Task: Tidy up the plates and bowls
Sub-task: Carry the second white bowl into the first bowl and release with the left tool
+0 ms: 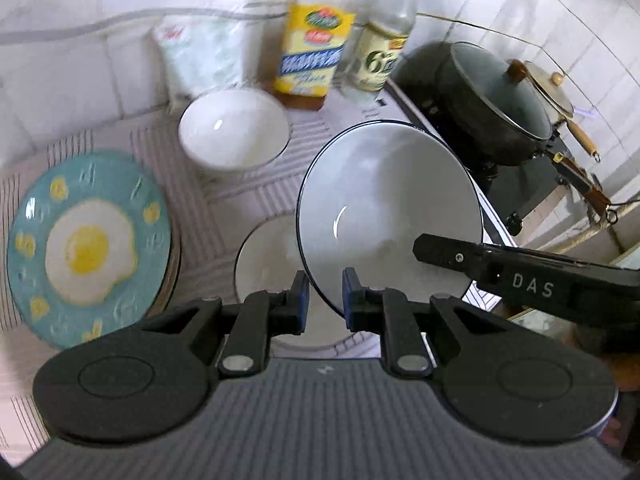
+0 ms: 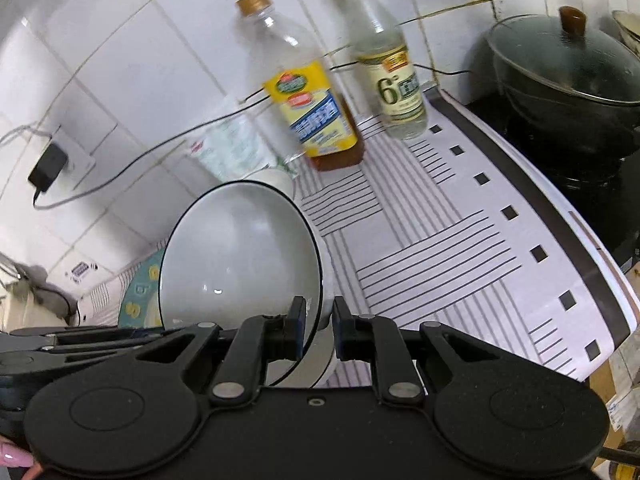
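A large white bowl with a dark rim (image 1: 384,208) hangs tilted above the striped mat, held from two sides. My left gripper (image 1: 325,304) is shut on its near rim. My right gripper (image 1: 424,252) reaches in from the right and grips the opposite rim. In the right wrist view the same bowl (image 2: 236,256) has its edge pinched in my right gripper (image 2: 318,328), with my left gripper (image 2: 100,338) at the left. Under it sits another dark-rimmed white bowl (image 1: 264,264). A plain white bowl (image 1: 234,128) stands further back. A blue fried-egg plate (image 1: 88,248) lies on the left.
An oil bottle (image 2: 308,108) and a vinegar bottle (image 2: 394,80) stand by the tiled wall, beside a plastic bag (image 1: 200,52). A lidded dark pot (image 2: 568,80) sits on the stove at right. A charger (image 2: 48,168) and cables hang on the wall. The striped mat (image 2: 460,240) covers the counter.
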Available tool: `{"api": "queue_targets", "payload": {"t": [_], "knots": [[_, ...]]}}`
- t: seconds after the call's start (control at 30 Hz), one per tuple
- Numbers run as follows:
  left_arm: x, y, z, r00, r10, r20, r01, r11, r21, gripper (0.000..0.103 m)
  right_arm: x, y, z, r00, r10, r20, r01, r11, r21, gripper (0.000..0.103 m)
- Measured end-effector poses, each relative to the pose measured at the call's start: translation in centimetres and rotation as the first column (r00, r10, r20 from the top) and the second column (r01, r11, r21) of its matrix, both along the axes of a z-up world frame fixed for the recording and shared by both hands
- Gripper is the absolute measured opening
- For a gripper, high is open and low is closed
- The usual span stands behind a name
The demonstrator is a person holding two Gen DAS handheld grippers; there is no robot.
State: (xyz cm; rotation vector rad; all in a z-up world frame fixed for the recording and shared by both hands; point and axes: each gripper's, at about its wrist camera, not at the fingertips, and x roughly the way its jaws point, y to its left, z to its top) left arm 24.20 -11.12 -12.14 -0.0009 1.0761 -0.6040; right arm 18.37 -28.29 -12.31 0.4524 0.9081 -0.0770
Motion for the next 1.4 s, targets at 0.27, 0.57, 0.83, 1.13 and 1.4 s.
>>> {"api": "queue_targets", "payload": {"t": [0.27,0.57,0.83,1.13,1.4], "knots": [[0.5,2.4,-2.2,0.993,0.024,-0.111,-0.029,0.999,-0.046,0.016,0.6,2.8,-0.9,0.999,0.039,-0.025,-0.042,0.994,-0.103,0.018],[1.7,2.8,-5.0,0.963,0.040,-0.266,-0.059,0.996,-0.064,0.021,2.1,5.6,-2.4,0.990,0.126,-0.064,-0.139,0.945,-0.297,0.016],[2.5,1.8,-5.9,0.952,0.053,-0.300,-0.061,0.998,-0.017,0.021,2.8,6.0,-3.3,0.982,0.173,-0.078,-0.189,0.912,-0.365,0.016],[3.2,1.1,-6.7,0.931,0.096,-0.353,-0.093,0.995,0.027,0.022,3.2,6.2,-4.6,0.980,0.173,-0.100,-0.198,0.895,-0.400,0.018],[3.0,1.2,-6.5,0.941,0.101,-0.322,-0.096,0.995,0.030,0.023,3.3,6.9,-5.1,0.972,0.199,-0.125,-0.234,0.856,-0.461,0.024]]}}
